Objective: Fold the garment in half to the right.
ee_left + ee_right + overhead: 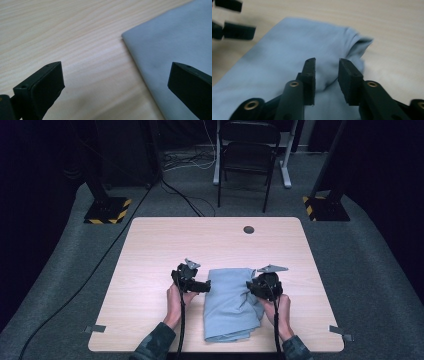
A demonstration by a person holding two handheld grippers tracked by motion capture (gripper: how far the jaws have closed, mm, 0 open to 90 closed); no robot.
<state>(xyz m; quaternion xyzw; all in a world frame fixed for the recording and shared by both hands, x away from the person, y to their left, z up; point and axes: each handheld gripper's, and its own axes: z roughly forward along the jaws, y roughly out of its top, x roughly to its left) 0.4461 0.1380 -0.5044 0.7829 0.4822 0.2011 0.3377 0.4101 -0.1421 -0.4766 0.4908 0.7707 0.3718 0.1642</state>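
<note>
Left gripper (206,286) gapes wide at cloth (230,302) edge; right gripper (326,75) part-open over fold, gripping nothing. Best: pinch one layer, lift evenly.

Black chair (248,155) behind table (150,250).

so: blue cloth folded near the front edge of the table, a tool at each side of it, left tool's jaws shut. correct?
One thing is off: the left tool has its jaws wide open, with bare table between them, as the left gripper view shows. The rest holds: the blue cloth lies folded near the front edge with a tool at each side.
</note>
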